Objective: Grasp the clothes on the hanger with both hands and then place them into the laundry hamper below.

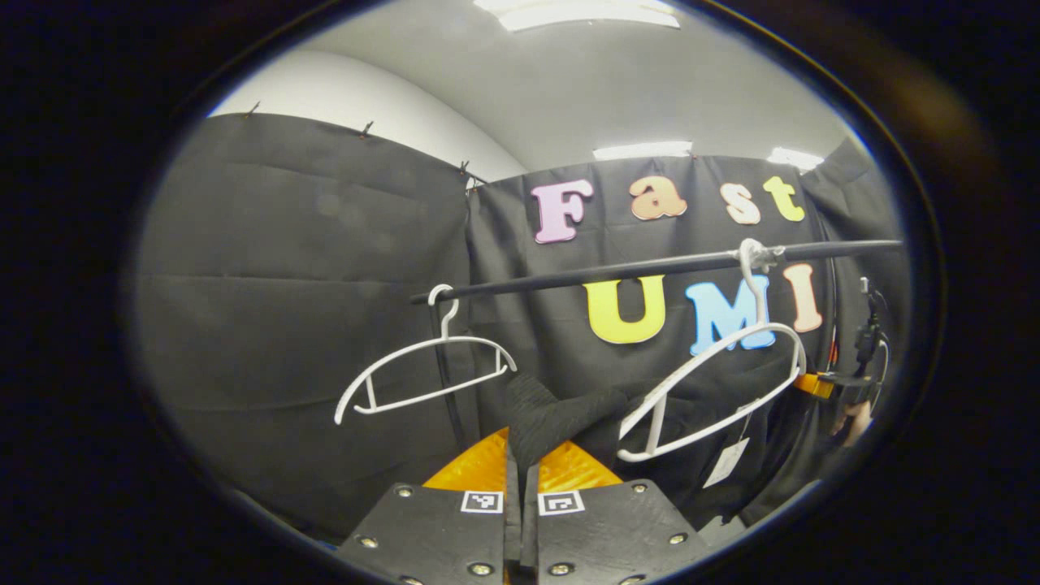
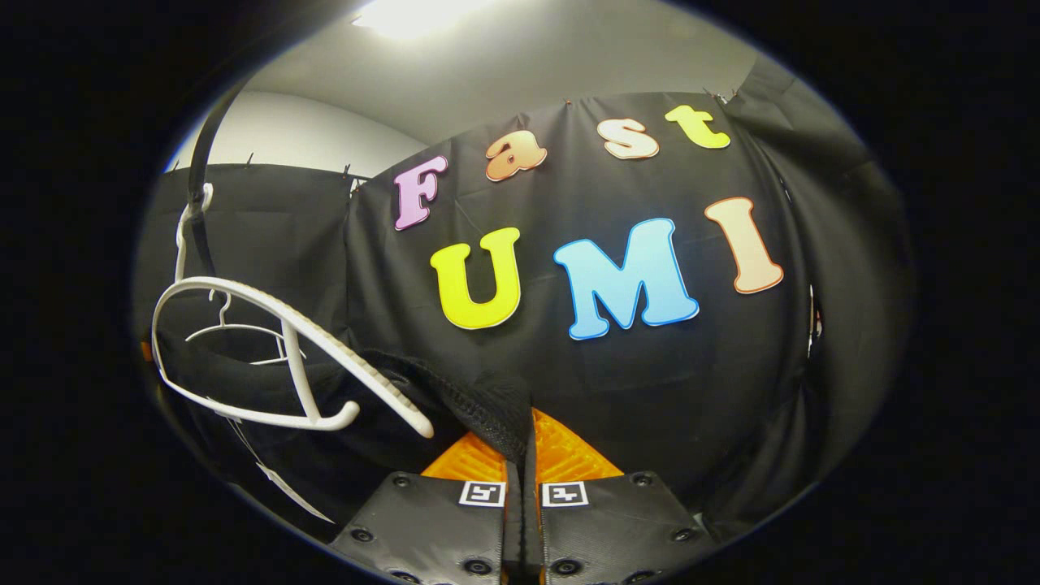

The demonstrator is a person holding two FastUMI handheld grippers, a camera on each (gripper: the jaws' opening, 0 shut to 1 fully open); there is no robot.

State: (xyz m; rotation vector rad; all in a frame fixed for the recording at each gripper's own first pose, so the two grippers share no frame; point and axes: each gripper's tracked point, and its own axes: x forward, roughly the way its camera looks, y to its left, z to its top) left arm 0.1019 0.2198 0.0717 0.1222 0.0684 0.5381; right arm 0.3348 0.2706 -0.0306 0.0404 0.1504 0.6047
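In the left gripper view the left gripper (image 1: 521,475) has its fingers together, clamped on a fold of black cloth (image 1: 546,418) that rises from between them and runs right toward the near hanger (image 1: 715,382). That white hanger hangs tilted from a black rail (image 1: 617,270) that crosses the view, its hook (image 1: 751,256) over the rail. The cloth is off the hanger's left shoulder and droops below its bar, where a white tag (image 1: 725,461) dangles. A second white hanger (image 1: 422,370) hangs bare farther left near the rail's end, clear of the cloth, with a thin dark post (image 1: 445,390) behind it. At the far right edge the other gripper and part of a hand (image 1: 853,418) show, small and dim.

In the right gripper view the right gripper (image 2: 522,463) also has its fingers pressed together on the cloth (image 2: 479,402), pinching a ribbed edge just above the tips. The near hanger (image 2: 268,357) fills the left side, its ridged right shoulder (image 2: 382,394) lying bare on top of the cloth and reaching down almost to the fingers. The far hanger (image 2: 236,329) shows small through the near one's loop. The rail (image 2: 199,175) runs steeply up the left edge. The cloth sags dark beneath the hanger.
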